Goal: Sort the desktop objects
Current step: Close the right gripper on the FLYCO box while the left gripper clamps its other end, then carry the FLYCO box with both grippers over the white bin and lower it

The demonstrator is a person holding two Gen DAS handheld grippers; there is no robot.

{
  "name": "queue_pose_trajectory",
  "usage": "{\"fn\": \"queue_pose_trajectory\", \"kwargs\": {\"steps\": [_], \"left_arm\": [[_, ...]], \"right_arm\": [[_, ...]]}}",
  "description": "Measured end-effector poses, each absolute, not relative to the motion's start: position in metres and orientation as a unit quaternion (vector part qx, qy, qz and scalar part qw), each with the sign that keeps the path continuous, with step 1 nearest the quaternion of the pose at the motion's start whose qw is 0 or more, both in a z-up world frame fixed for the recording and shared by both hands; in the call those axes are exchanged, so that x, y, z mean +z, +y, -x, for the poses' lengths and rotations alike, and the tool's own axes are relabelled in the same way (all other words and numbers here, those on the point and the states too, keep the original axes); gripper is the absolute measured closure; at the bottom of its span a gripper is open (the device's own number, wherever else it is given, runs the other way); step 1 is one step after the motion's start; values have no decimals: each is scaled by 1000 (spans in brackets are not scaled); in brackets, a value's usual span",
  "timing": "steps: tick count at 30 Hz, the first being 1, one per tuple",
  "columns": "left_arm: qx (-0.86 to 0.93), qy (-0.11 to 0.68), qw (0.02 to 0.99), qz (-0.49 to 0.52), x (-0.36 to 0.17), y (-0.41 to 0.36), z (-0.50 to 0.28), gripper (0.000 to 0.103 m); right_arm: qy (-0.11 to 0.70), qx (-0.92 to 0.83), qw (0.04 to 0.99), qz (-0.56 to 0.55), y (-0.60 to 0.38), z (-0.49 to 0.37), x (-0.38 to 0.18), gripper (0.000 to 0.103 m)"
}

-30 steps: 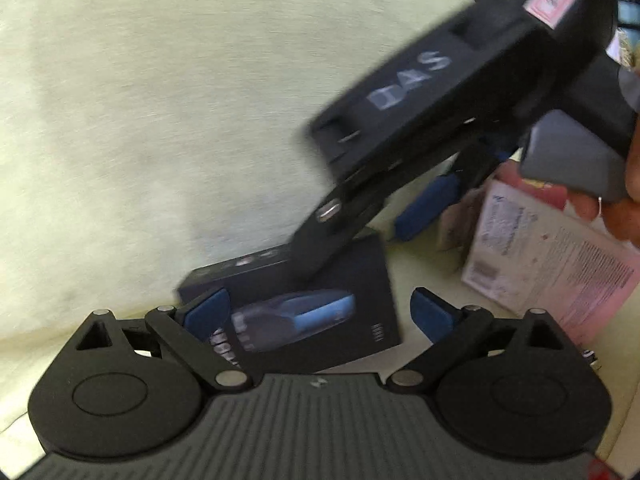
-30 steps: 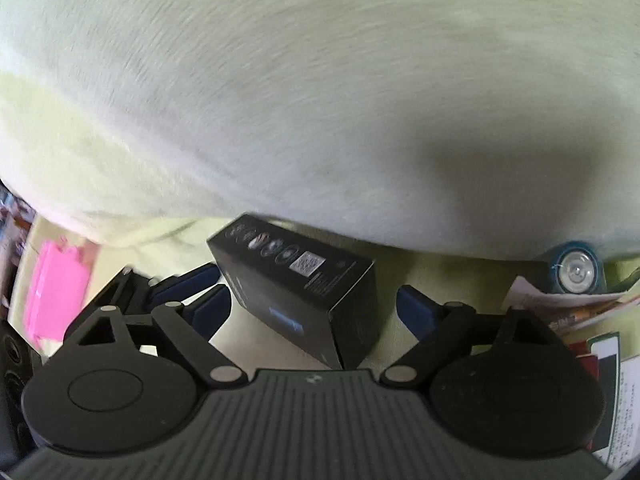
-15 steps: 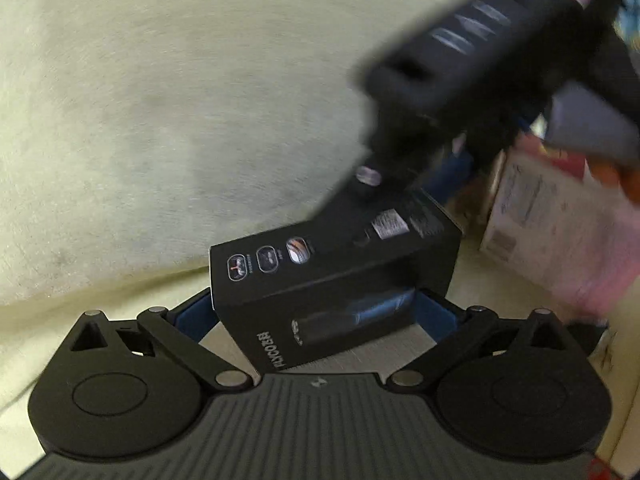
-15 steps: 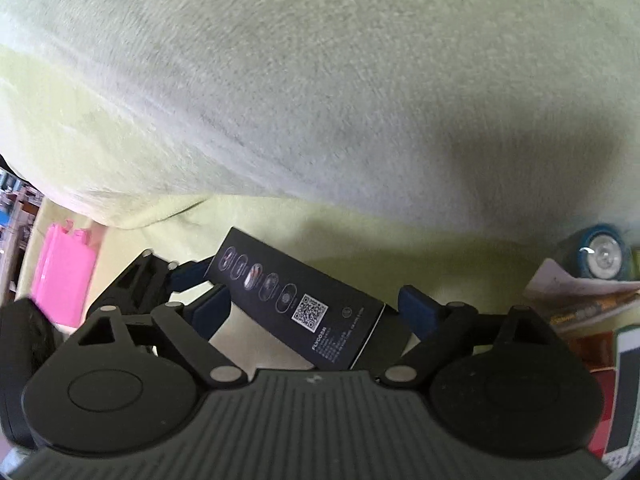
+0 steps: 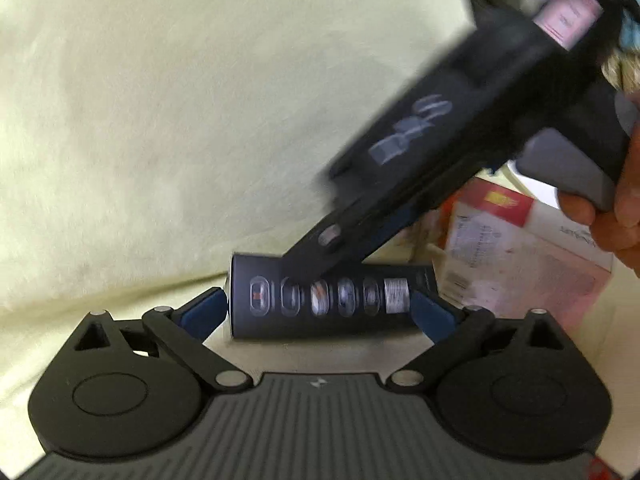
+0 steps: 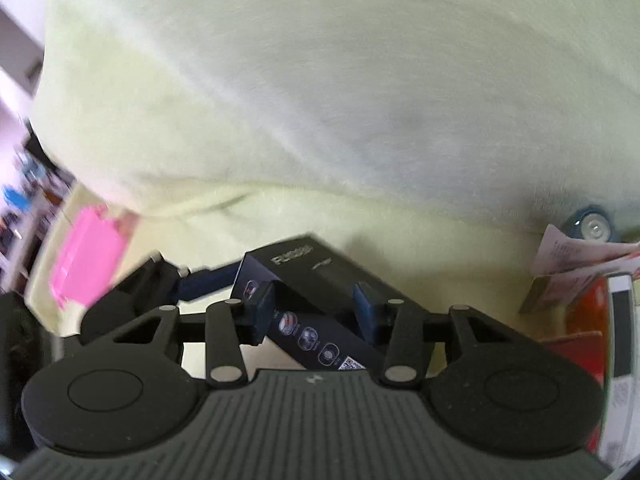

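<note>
Left wrist view shows the left hand-held gripper [image 5: 320,308] with its blue pads touching both ends of a dark box [image 5: 332,304], which lies crosswise between them with a row of small icons facing the camera. Above it, the right hand-held gripper [image 5: 400,216] reaches down from the upper right, blurred, held by a hand [image 5: 616,208]. Beyond sits a pink and white carton [image 5: 528,264] on the pale desk [image 5: 320,352], with a yellow-green cloth [image 5: 180,100] behind. Right wrist view shows the right hand-held gripper [image 6: 314,308] clamped across the same box's [image 6: 320,280] narrow sides; farther left lies a pink case [image 6: 86,256], far right a blue can [image 6: 592,226].
</note>
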State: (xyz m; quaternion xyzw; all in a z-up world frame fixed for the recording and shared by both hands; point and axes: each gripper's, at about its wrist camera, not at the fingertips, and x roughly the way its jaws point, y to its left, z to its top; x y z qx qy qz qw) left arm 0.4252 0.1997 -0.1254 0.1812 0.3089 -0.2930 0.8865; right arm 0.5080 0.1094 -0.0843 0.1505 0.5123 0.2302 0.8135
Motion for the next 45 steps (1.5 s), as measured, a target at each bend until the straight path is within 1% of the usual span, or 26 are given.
{"fn": "queue_pose_trajectory", "kwargs": {"steps": [2,4,6,9,11,14,17,19,20,22,23,24,25,27,30,33,35,36,40,43,45], "left_arm": [[-270,319,882,-218,-129,189,-423,2],[-259,329,875,-241,-138,188,-422,0],[-254,340,878,-223,-141,198,-425,0],[-251,347,875,-225,-146,205,-429,1],[-258,341,866,-257,-150,201,-427,1],[-267,329,852,-307,-158,193,-424,1],[-265,320,843,-343,-166,186,-425,1],[-266,325,840,-344,-171,186,-431,3],[-266,327,839,-345,-174,185,-434,5],[-261,328,841,-343,-181,194,-432,19],[-255,328,842,-343,-183,194,-437,23],[-252,330,844,-340,-186,195,-442,32],[-249,334,845,-336,-189,192,-446,34],[-243,340,846,-333,-194,189,-453,34],[-243,336,849,-328,-197,191,-463,30],[-248,334,852,-317,-199,194,-471,31],[-257,332,853,-310,-197,191,-475,34],[-260,332,853,-307,-197,190,-477,38],[-252,329,856,-309,-197,188,-484,39],[-246,327,858,-310,-193,187,-481,43],[-241,326,859,-311,-188,185,-478,43]], "right_arm": [[509,229,813,-166,110,-505,-83,64],[506,213,812,-196,92,-499,-80,44],[518,210,803,-209,80,-494,-84,40],[532,220,793,-197,72,-482,-88,41],[540,231,791,-169,78,-476,-86,41],[546,239,796,-104,95,-469,-86,41],[533,233,813,-27,108,-471,-87,41],[527,235,817,0,114,-477,-91,45],[522,236,819,11,116,-479,-93,46],[512,247,823,16,118,-484,-93,49],[510,245,824,16,117,-488,-94,50],[511,240,825,15,115,-492,-94,50],[513,237,825,12,113,-495,-97,50],[513,243,823,16,111,-501,-99,50],[503,259,821,75,113,-505,-99,47],[499,285,811,112,118,-510,-105,47],[490,292,811,131,123,-511,-110,47],[484,294,813,139,125,-510,-111,51],[465,291,824,143,125,-504,-109,52],[445,297,831,154,120,-491,-97,52],[438,299,835,148,117,-486,-88,52]]}}
